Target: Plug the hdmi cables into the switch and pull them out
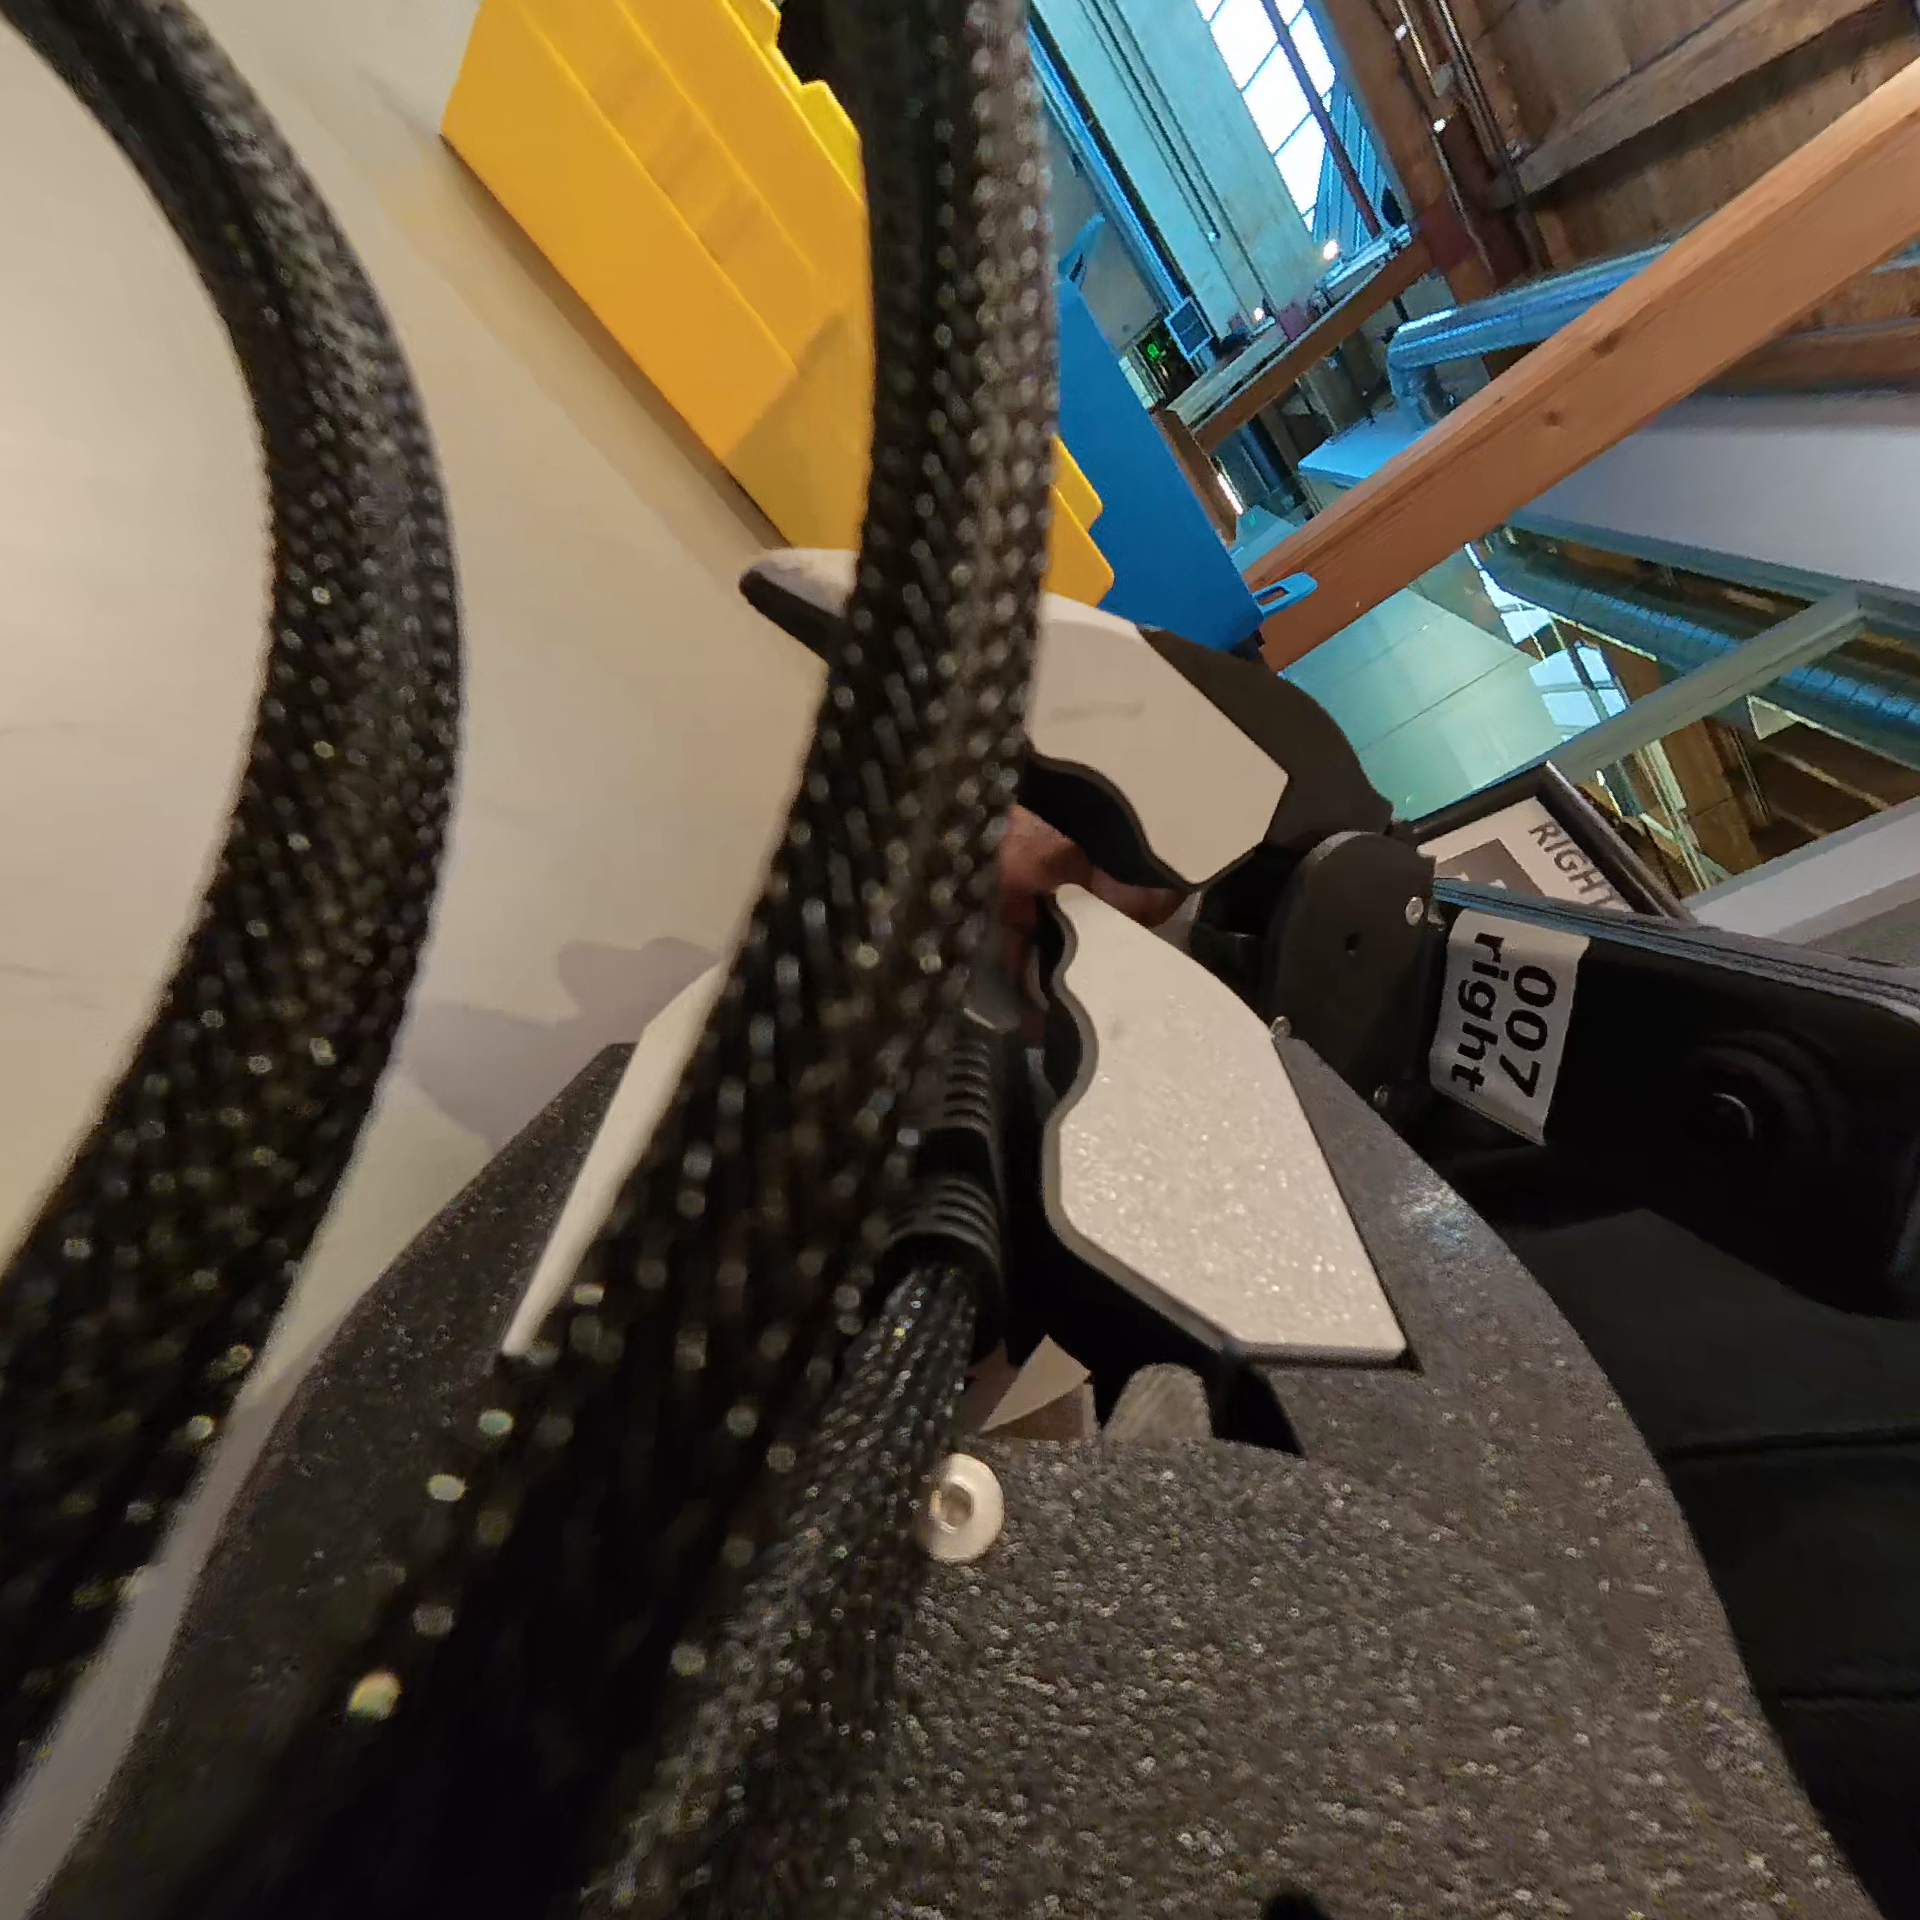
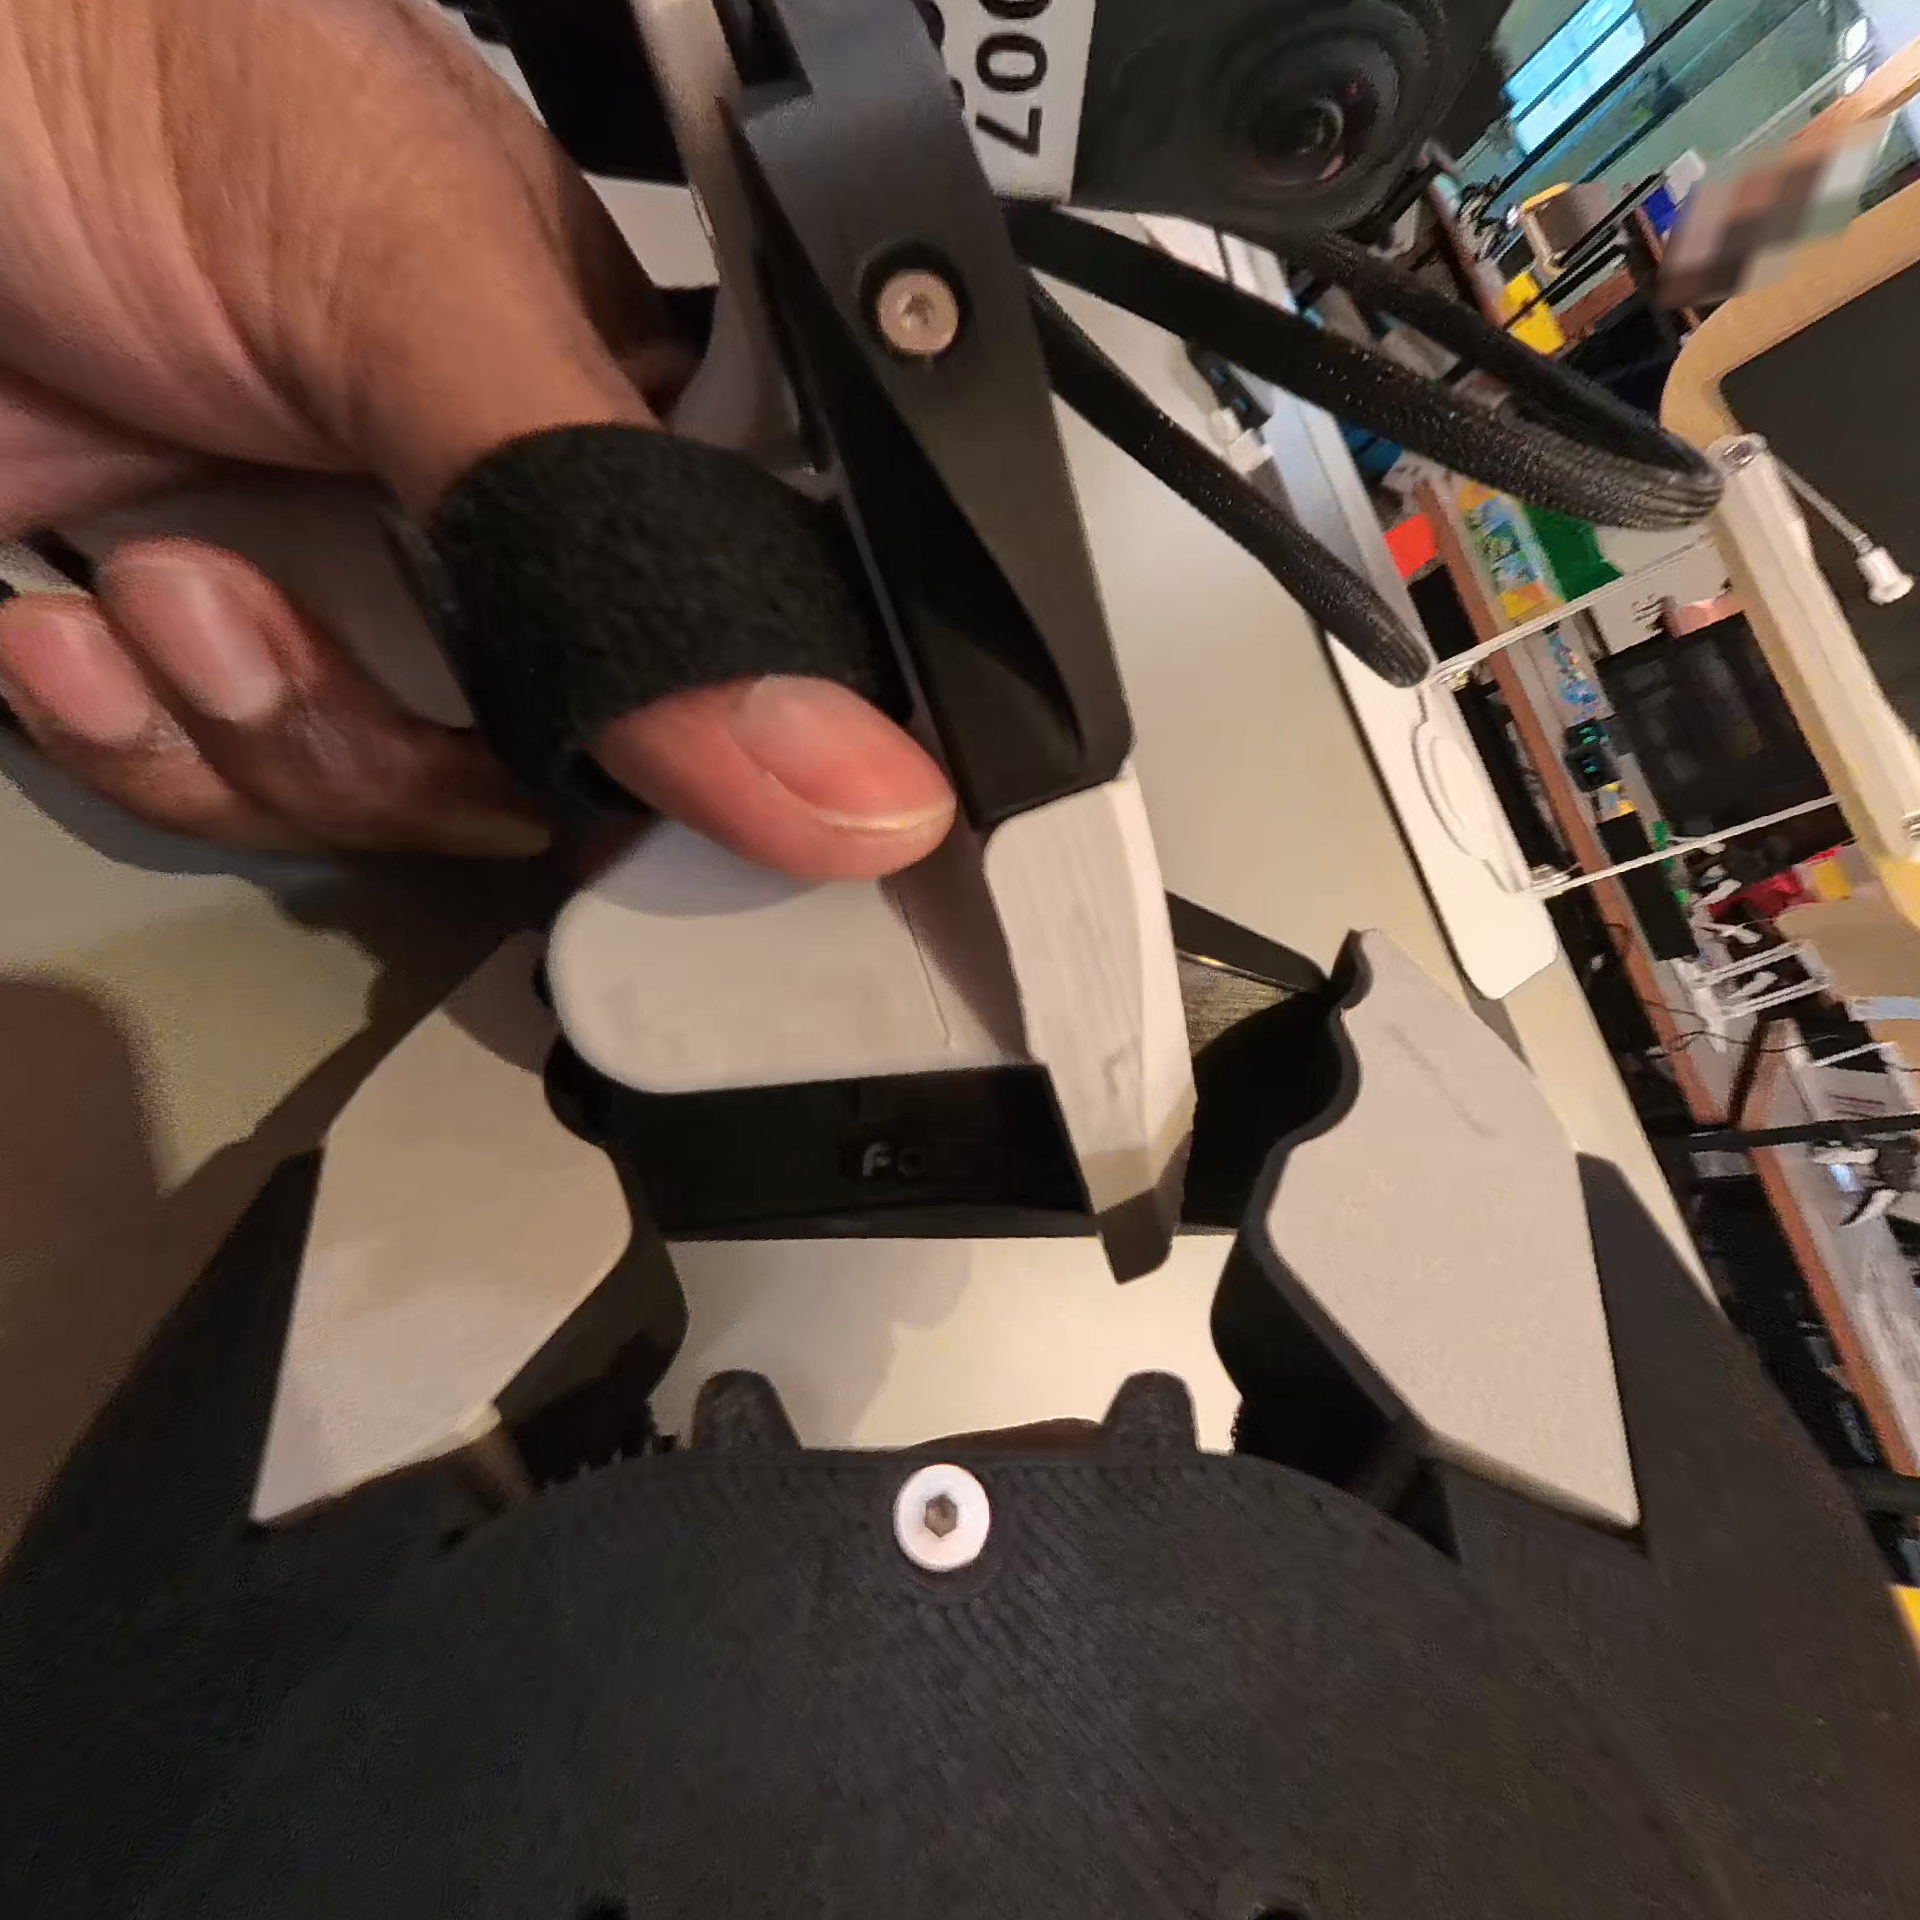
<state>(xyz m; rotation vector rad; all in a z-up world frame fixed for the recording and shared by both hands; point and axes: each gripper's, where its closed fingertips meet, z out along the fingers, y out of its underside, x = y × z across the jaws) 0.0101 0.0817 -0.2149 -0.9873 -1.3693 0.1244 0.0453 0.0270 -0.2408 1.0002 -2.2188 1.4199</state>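
In the left wrist view my left gripper (image 1: 894, 956) is rolled on its side and shut on the ribbed plug end of a black braided HDMI cable (image 1: 951, 1174). More braided cable (image 1: 343, 727) loops across the view. In the right wrist view my right gripper (image 2: 935, 1143) holds the black switch box (image 2: 810, 1164) between its two fingers. The left gripper's white fingers (image 2: 1091, 987) come down from above onto the switch. One of the right gripper's fingers (image 1: 1143, 727) shows behind the cable. The plug tip and the port are hidden.
A person's hand (image 2: 260, 312) holds the left gripper, thumb in a black strap. A yellow bin (image 1: 665, 239) and a blue panel (image 1: 1132, 488) stand on the pale table (image 1: 125, 520). Cluttered shelves (image 2: 1558, 582) and a clear stand (image 2: 1507, 862) lie to the right. The grippers' ends are close to 5 cm from one another.
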